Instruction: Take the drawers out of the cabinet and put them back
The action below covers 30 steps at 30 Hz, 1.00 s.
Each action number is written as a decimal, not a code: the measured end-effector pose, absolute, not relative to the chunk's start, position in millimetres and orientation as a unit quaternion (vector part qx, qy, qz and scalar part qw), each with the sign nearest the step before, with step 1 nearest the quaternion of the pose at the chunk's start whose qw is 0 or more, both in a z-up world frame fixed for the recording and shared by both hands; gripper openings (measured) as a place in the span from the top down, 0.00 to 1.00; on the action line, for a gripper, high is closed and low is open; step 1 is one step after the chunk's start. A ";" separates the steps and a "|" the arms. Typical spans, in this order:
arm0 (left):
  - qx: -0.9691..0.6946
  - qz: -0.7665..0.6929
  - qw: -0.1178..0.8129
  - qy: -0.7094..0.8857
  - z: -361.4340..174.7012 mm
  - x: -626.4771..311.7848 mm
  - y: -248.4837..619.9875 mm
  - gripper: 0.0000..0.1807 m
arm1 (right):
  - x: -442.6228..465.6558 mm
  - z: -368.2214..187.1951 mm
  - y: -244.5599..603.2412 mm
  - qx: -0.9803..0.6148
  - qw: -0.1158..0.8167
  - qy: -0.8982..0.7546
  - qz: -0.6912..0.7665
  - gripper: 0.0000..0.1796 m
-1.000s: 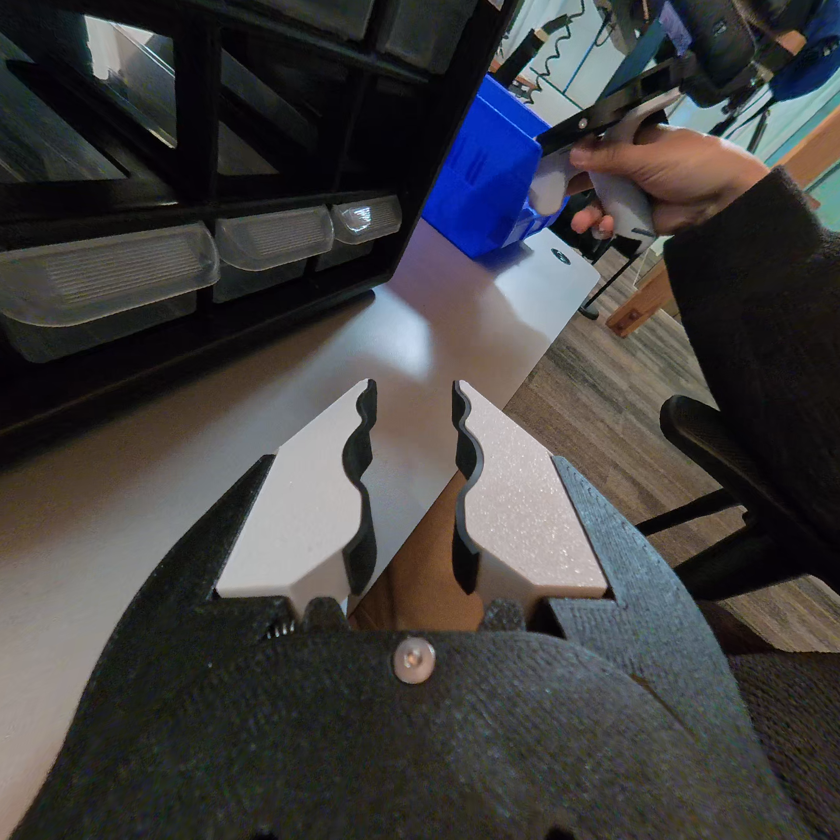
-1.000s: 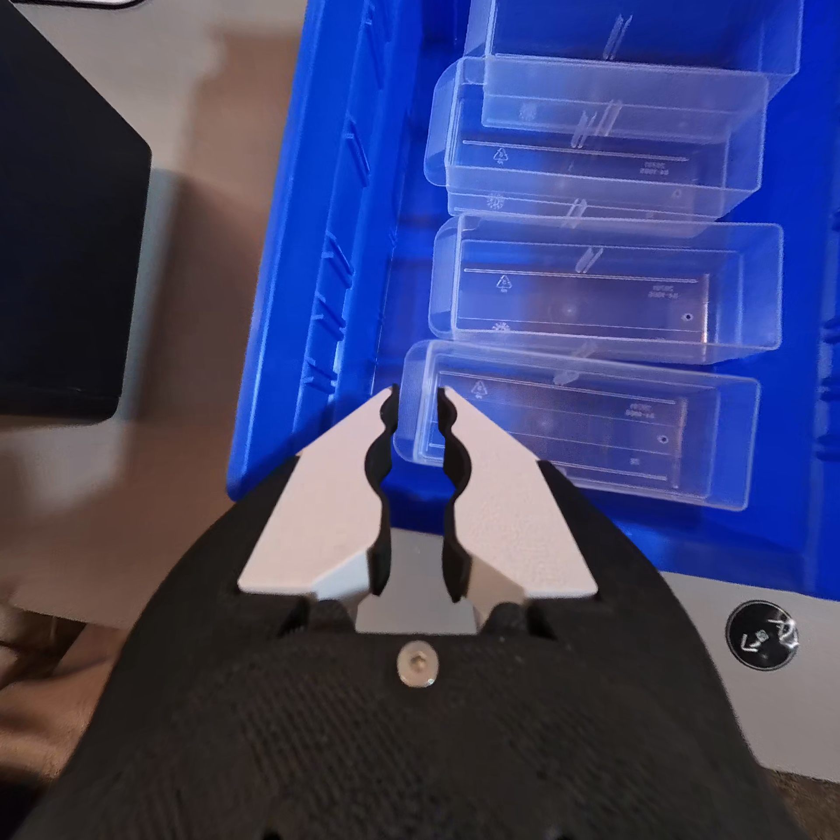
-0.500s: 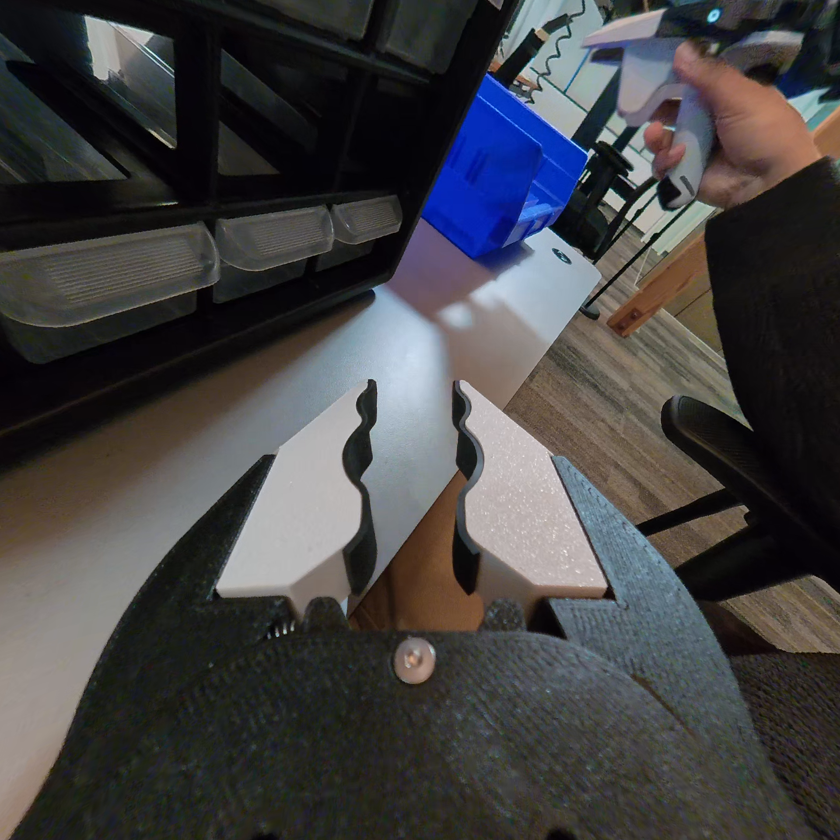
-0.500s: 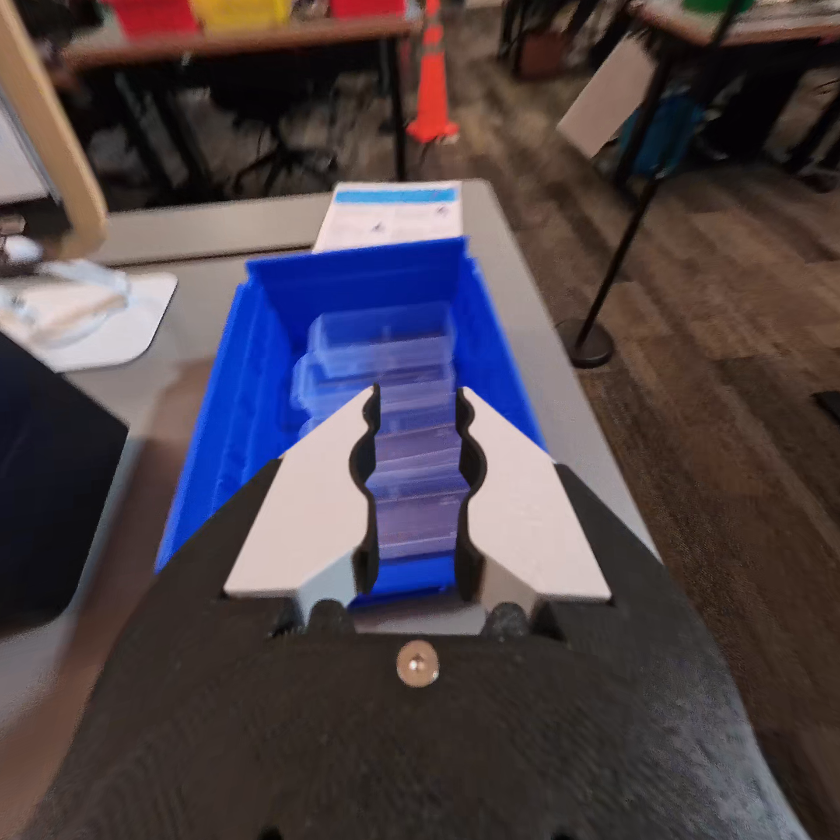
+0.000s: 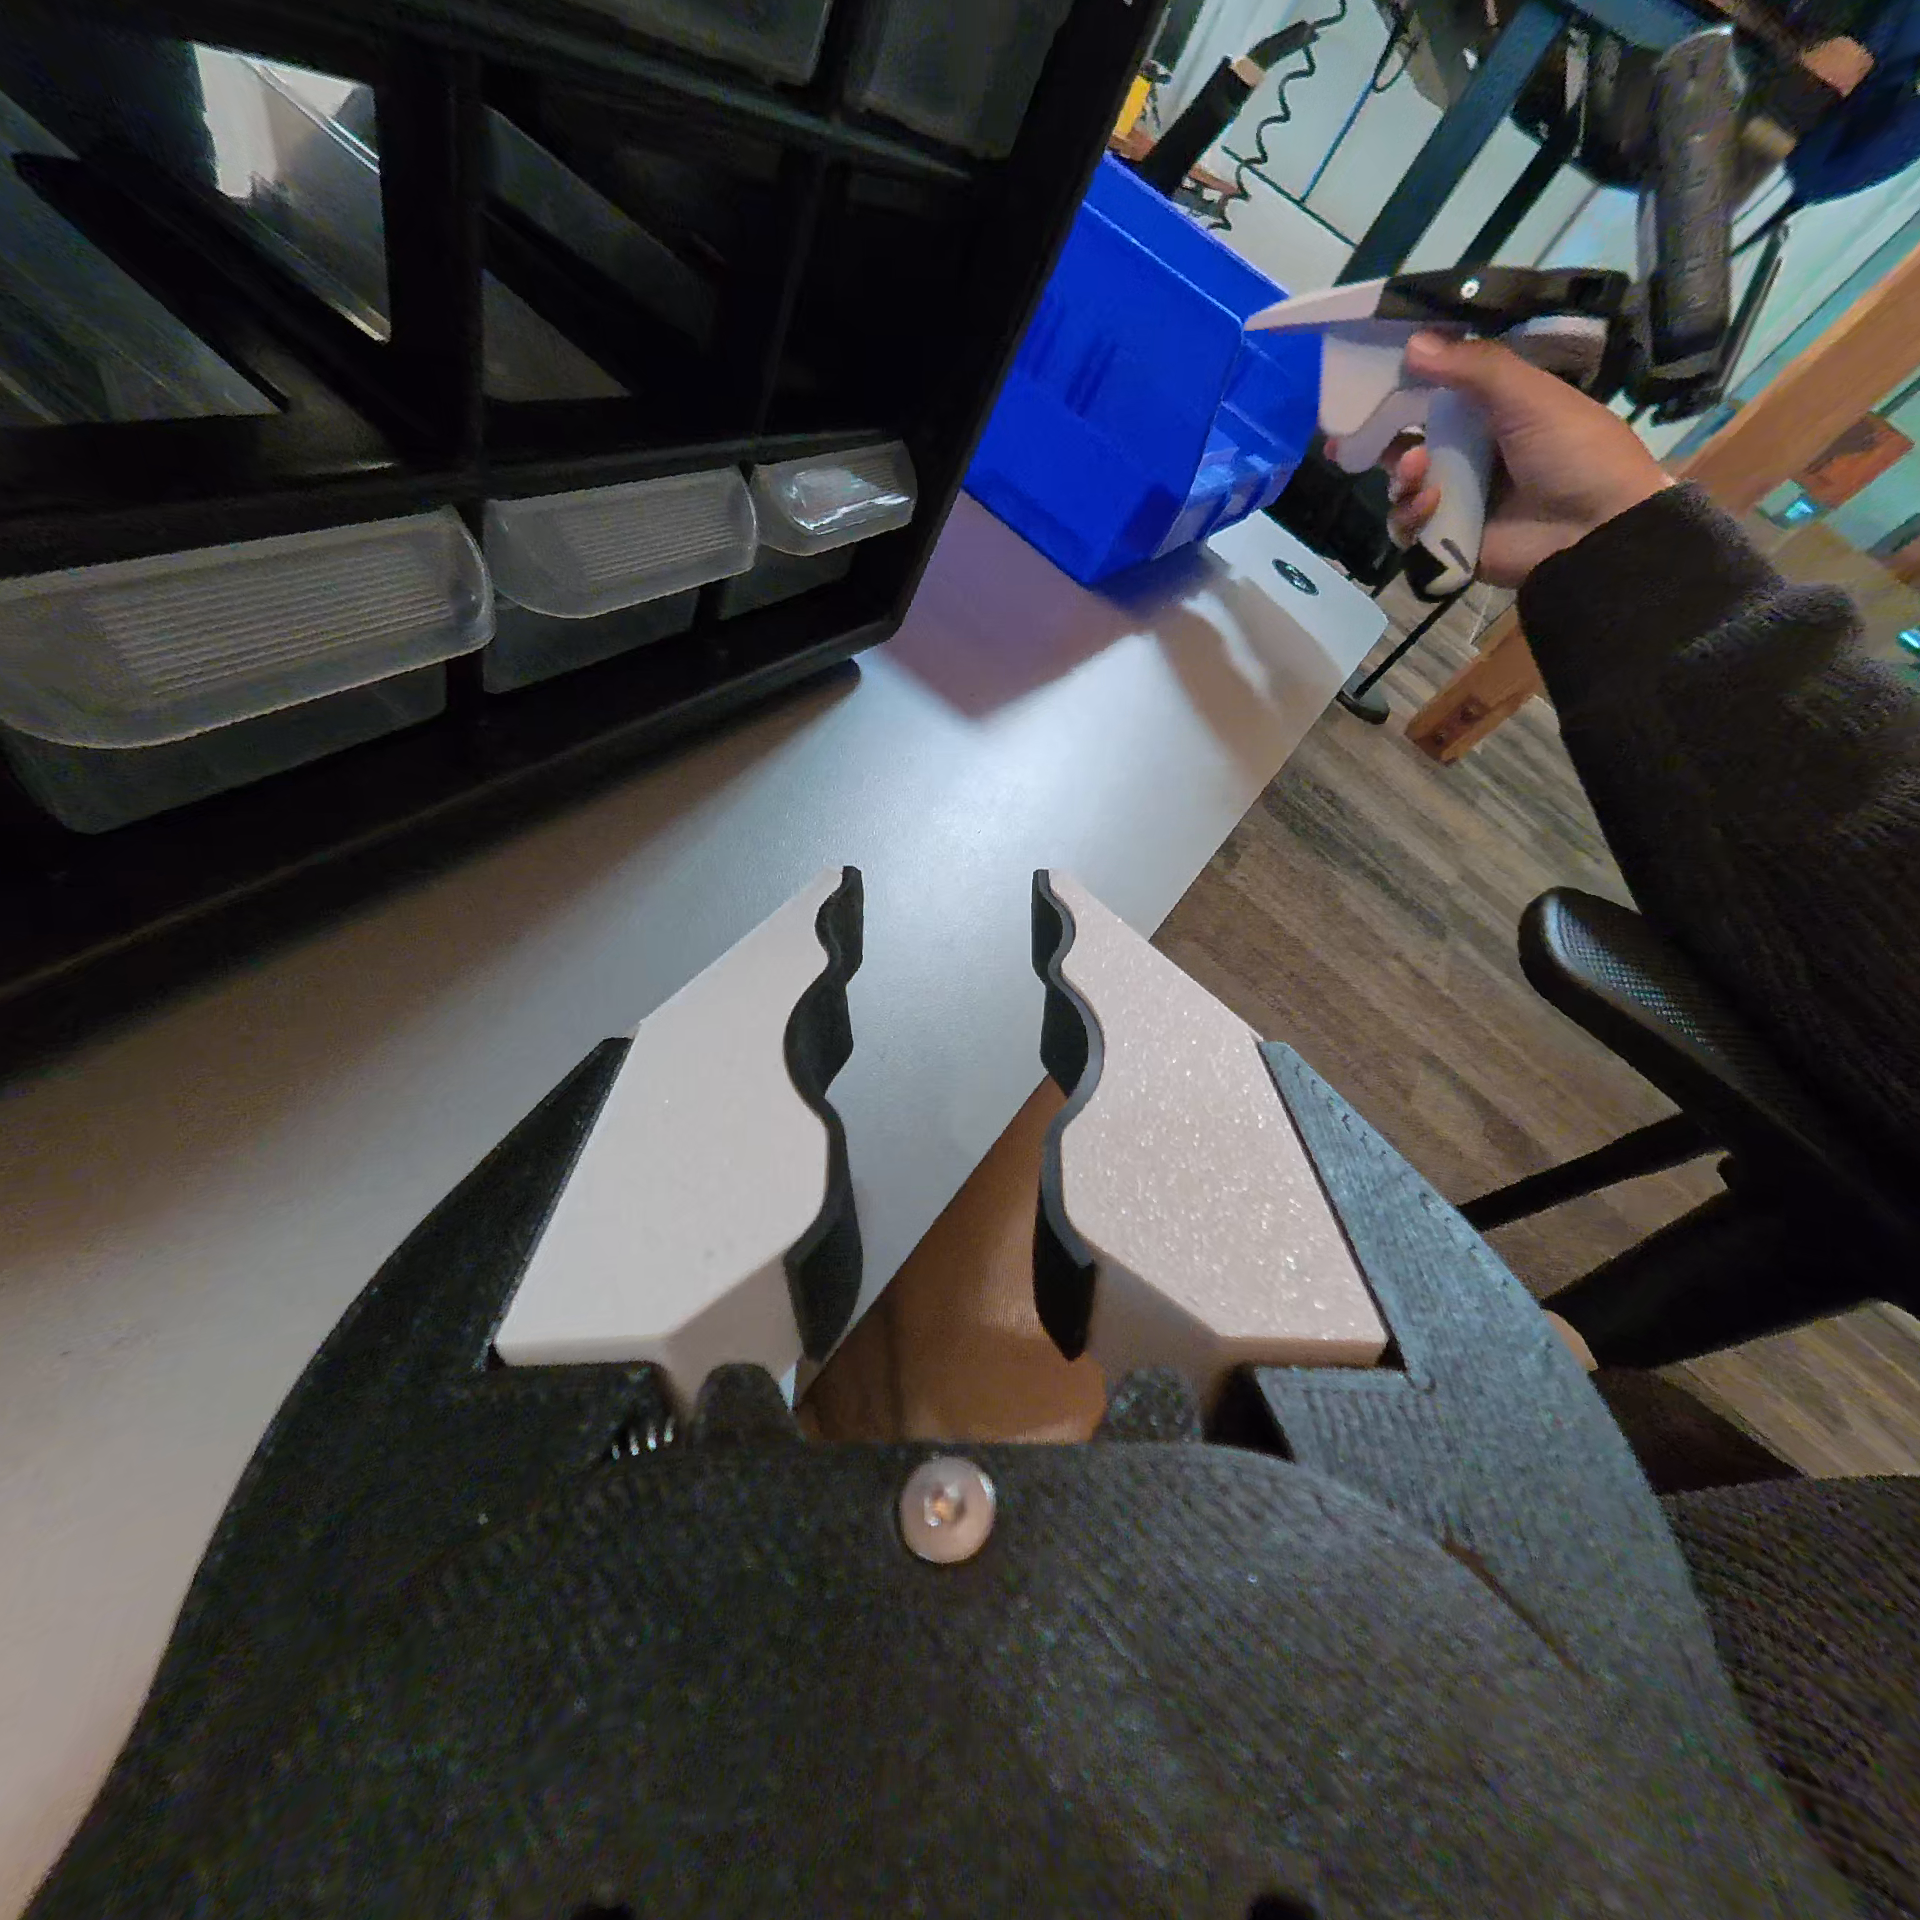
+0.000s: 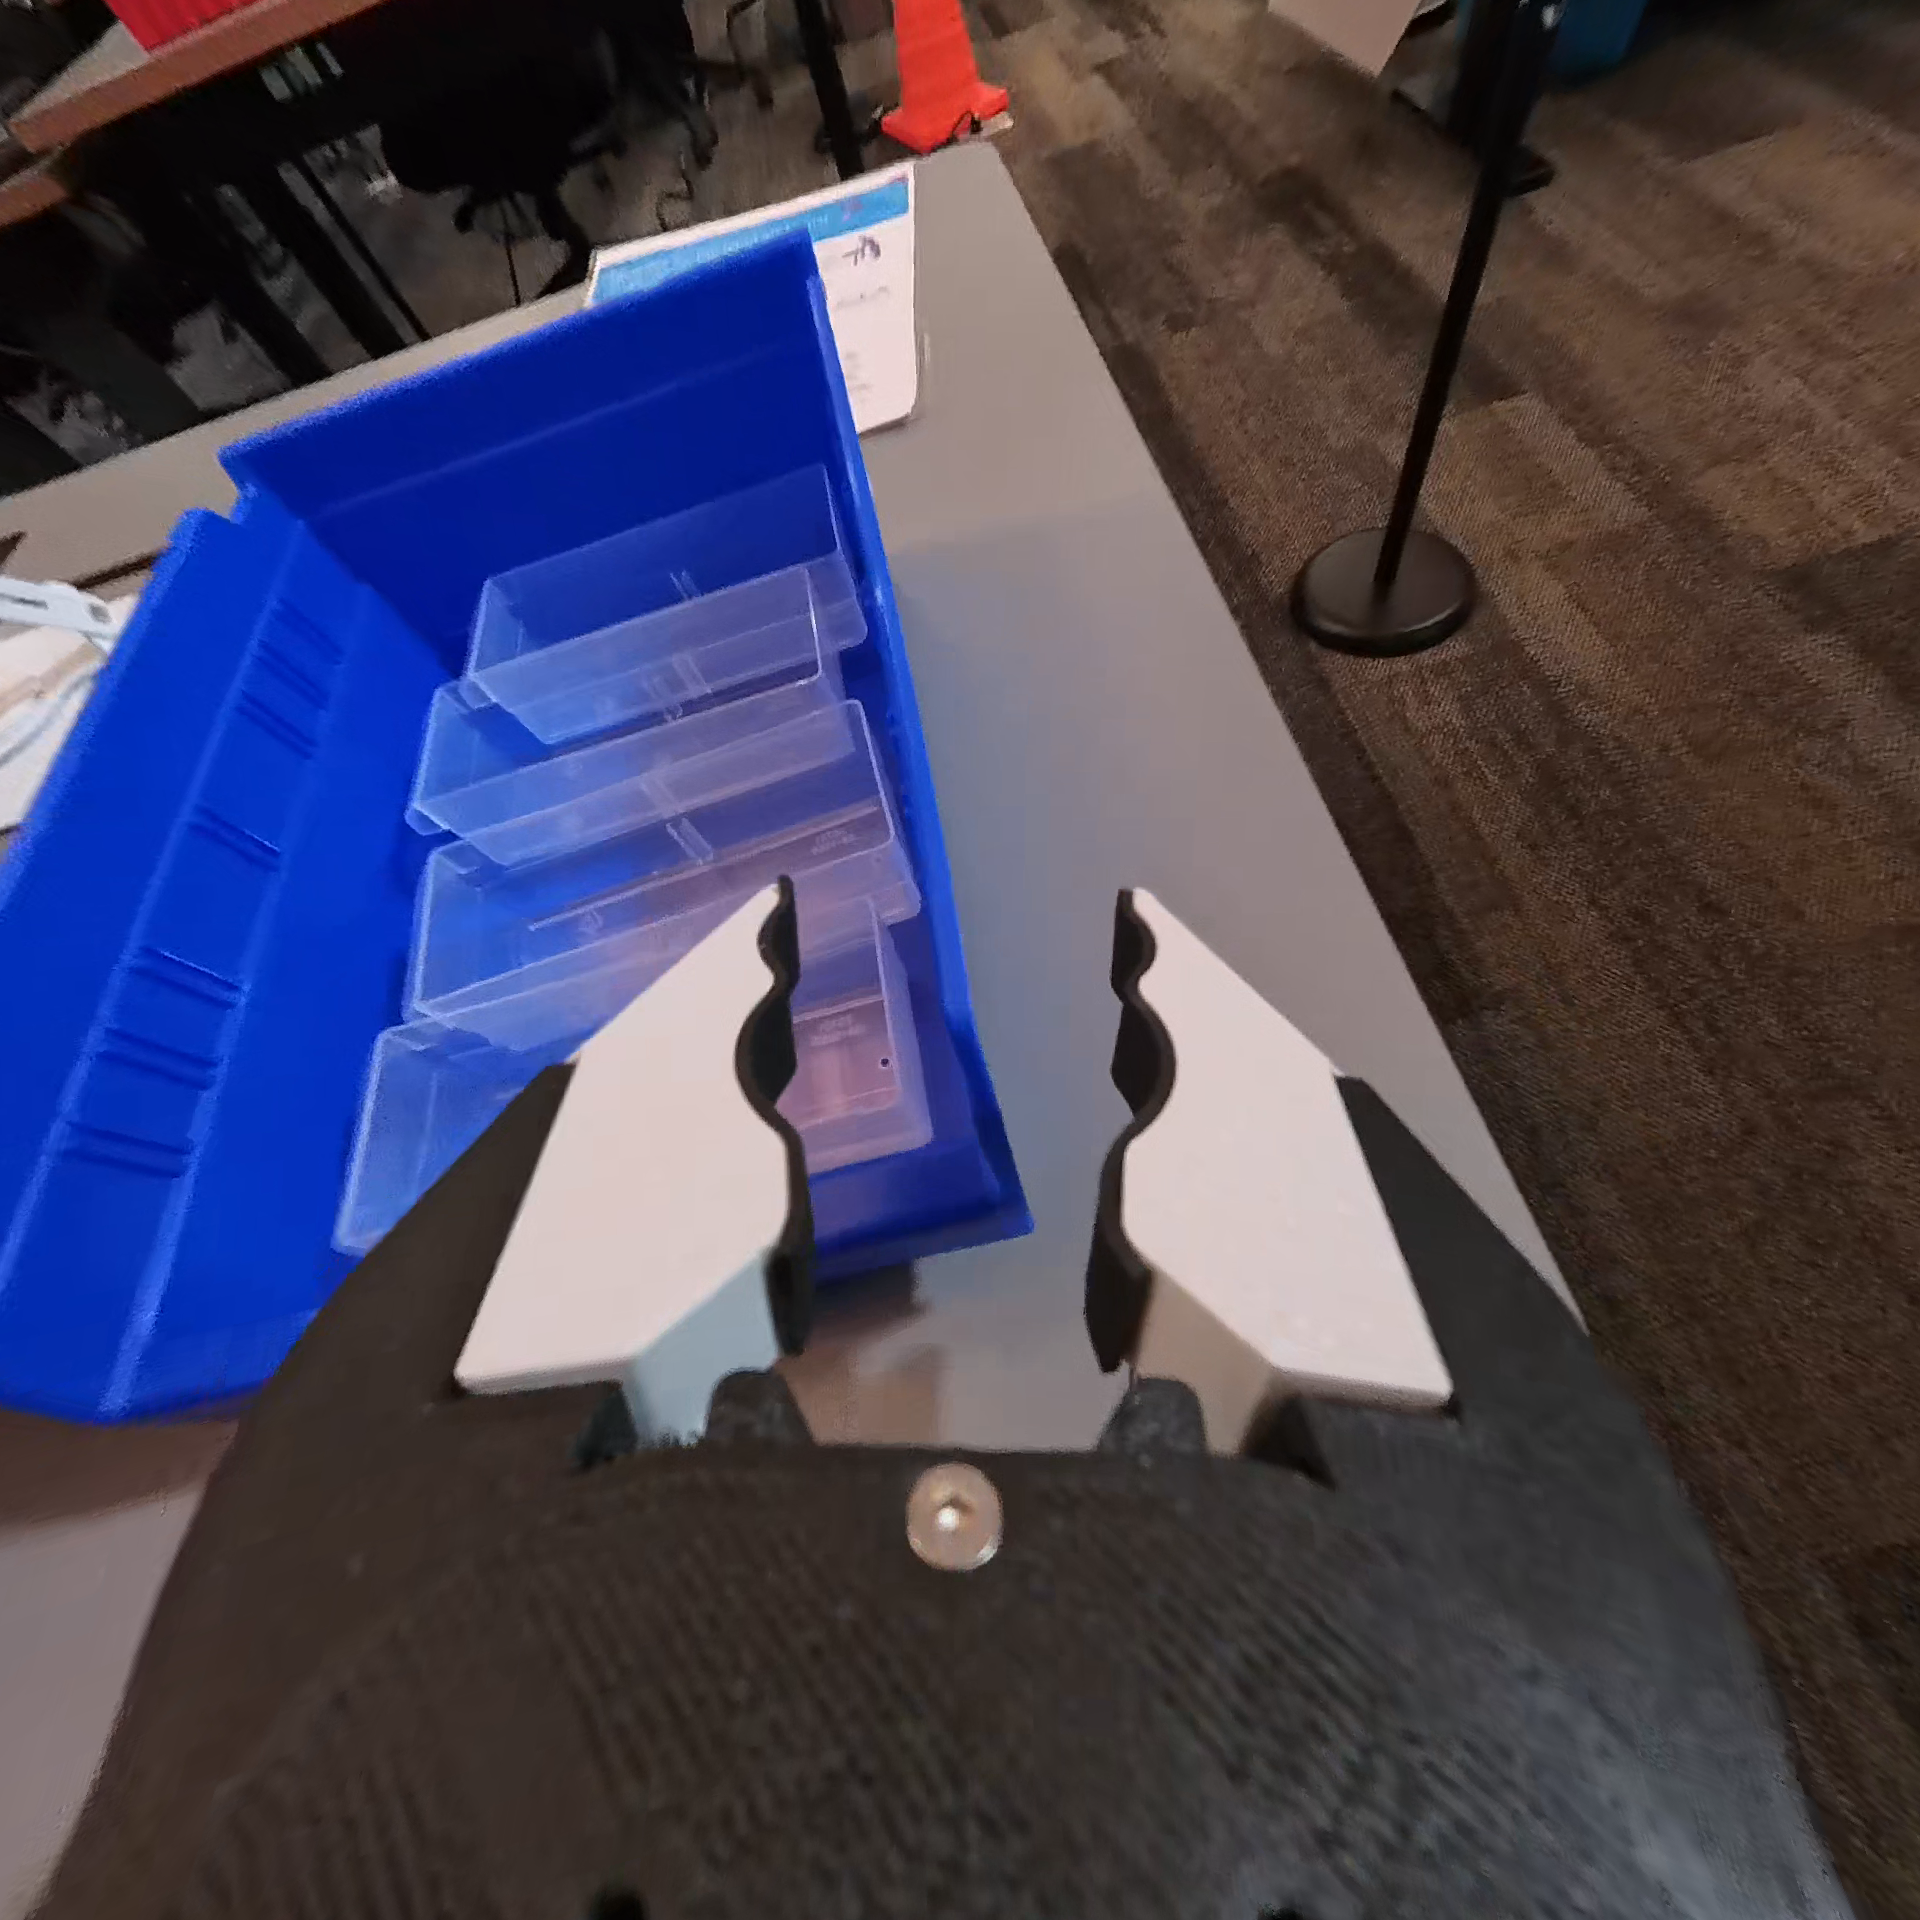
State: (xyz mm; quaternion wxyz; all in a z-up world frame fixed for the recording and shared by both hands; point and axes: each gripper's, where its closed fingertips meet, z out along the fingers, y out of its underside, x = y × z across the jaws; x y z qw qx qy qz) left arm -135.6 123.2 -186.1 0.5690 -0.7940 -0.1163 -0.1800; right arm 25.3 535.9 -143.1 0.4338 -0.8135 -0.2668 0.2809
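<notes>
The black drawer cabinet (image 5: pixel 997 260) stands on the grey table at the upper left of the left wrist view. Its bottom row holds three clear drawers (image 5: pixel 613 535); the slots above them are empty. My left gripper (image 5: pixel 945 883) is open and empty, low over the table in front of the cabinet. A blue bin (image 6: pixel 208 987) holds several clear drawers (image 6: pixel 644 779) lying side by side. My right gripper (image 6: pixel 951 904) is open and empty, above the bin's near right corner. It also shows in the left wrist view (image 5: pixel 1309 312), held by a hand beside the bin (image 5: pixel 1122 416).
The grey table (image 6: pixel 1091 623) ends just right of the bin, with dark floor beyond. A black stand base (image 6: pixel 1382 592) sits on the floor. A white and blue box (image 6: pixel 873 312) lies behind the bin. A black chair armrest (image 5: pixel 1621 997) is at my right.
My right gripper has lifted out of the bin, drawn back toward its near right corner and opened wider. The left gripper has not moved.
</notes>
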 end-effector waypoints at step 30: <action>-0.601 0.475 0.553 -0.326 -66.3 -366.3 -110.6 0.57 | -18.2 -45.8 504.2 -0.794 0.428 -0.240 0.360 0.97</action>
